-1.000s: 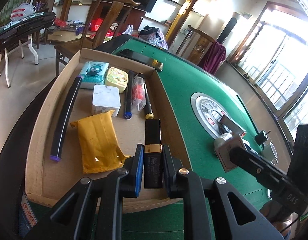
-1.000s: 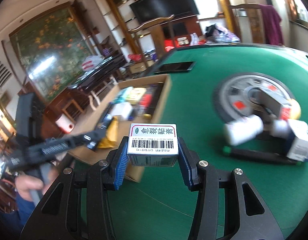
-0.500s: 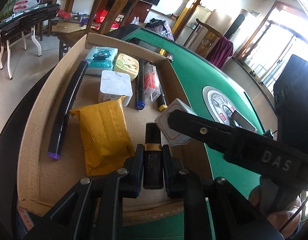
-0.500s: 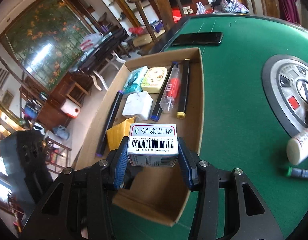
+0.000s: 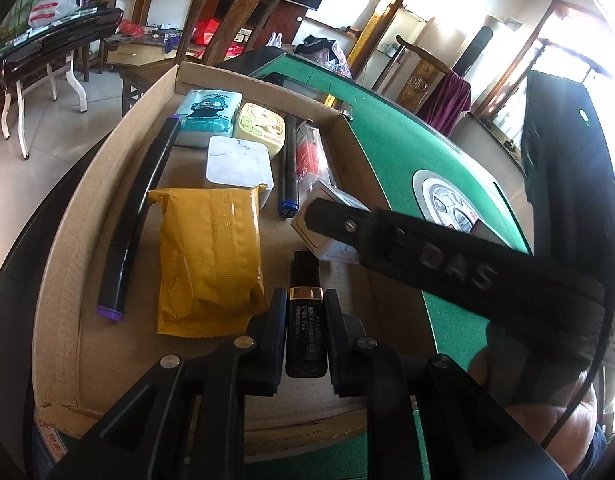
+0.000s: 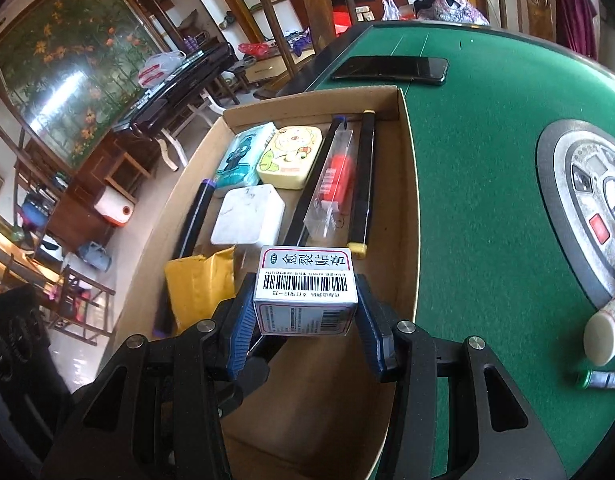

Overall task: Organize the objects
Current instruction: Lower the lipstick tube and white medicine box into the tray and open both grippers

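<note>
1. Green felt table (image 6: 479, 152), dark rim, round grey control panel (image 6: 587, 204) set into the felt right of the cardboard tray (image 6: 407, 216). Tray sits at the table's left edge.
2. Room past the tray: wooden chairs, dark side table (image 5: 55, 40) on white legs, tiled floor, flower mural (image 6: 67, 60), bright window at far right.
3. Black phone (image 6: 391, 69) flat on the felt just beyond the tray's far wall. White tube (image 6: 605, 332) and green-capped pen (image 6: 599, 380) on the felt well right of the tray.
4. In the tray: teal tissue pack (image 5: 207, 116), yellow cartoon tin (image 5: 261, 128), white box (image 5: 239, 166), yellow pouch (image 5: 209, 264), purple-tipped black marker (image 5: 135, 216) along the left wall, two more markers plus a clear pack with red contents (image 6: 333, 184) by the right wall.
5. Writing: "DAS" moulded on the right tool's arm, seen from the left wrist. Medicine box (image 6: 305, 290): Chinese characters on top, barcode below; fine print unreadable.
6. Left gripper (image 5: 305, 320): jaws nearly together, pinching a black tube with gold band (image 5: 305, 312), low over the tray floor beside the pouch; contact with the floor unclear.
7. Right gripper (image 6: 305, 312): part spread, blue pads clamped on the medicine box's sides, box over the tray's near half, just ahead of the black tube.
</note>
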Demonstrator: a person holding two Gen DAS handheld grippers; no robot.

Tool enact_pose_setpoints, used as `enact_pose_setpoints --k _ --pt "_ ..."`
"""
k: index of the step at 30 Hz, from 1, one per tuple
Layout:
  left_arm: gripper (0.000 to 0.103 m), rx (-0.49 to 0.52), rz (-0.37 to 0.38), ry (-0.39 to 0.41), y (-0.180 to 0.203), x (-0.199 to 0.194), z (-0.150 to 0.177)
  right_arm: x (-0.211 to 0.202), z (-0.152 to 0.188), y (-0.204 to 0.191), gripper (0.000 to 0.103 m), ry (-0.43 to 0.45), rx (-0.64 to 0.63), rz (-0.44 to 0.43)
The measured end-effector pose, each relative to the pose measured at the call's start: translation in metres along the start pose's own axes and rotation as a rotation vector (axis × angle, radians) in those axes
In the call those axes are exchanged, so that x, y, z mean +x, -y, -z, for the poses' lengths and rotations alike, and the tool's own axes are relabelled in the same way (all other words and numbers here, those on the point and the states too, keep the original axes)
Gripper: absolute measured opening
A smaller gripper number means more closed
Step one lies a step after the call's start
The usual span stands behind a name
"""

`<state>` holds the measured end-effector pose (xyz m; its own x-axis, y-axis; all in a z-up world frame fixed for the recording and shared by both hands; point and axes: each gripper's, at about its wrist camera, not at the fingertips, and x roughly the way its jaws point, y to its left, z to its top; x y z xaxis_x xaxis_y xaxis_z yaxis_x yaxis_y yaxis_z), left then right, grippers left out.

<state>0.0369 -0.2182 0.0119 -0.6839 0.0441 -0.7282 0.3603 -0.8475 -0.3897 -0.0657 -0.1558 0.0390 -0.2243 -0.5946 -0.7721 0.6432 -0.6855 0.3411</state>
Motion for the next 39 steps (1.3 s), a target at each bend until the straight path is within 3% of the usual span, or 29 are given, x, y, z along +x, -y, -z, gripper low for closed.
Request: enact_pose_setpoints --k 11,22,27,39 --pt "0.017 0.004 -0.019 0.007 0.002 0.001 0.0 0.015 -0.012 -0.004 0.047 -0.006 -0.034 0.044" --pt "0.018 -0.007 -0.028 0.002 0.005 -0.003 -0.002 0.002 -0.007 0.005 0.048 -0.008 0.008 -0.011" --pt "0.018 0.0 -0.028 0.003 0.009 -0.004 -0.002 -0.002 -0.003 0.003 0.053 -0.001 -0.014 0.02" --pt "0.018 0.017 -0.034 0.028 0.021 -0.021 -0.001 -0.055 0.011 0.041 0.053 0.108 0.079 -0.087"
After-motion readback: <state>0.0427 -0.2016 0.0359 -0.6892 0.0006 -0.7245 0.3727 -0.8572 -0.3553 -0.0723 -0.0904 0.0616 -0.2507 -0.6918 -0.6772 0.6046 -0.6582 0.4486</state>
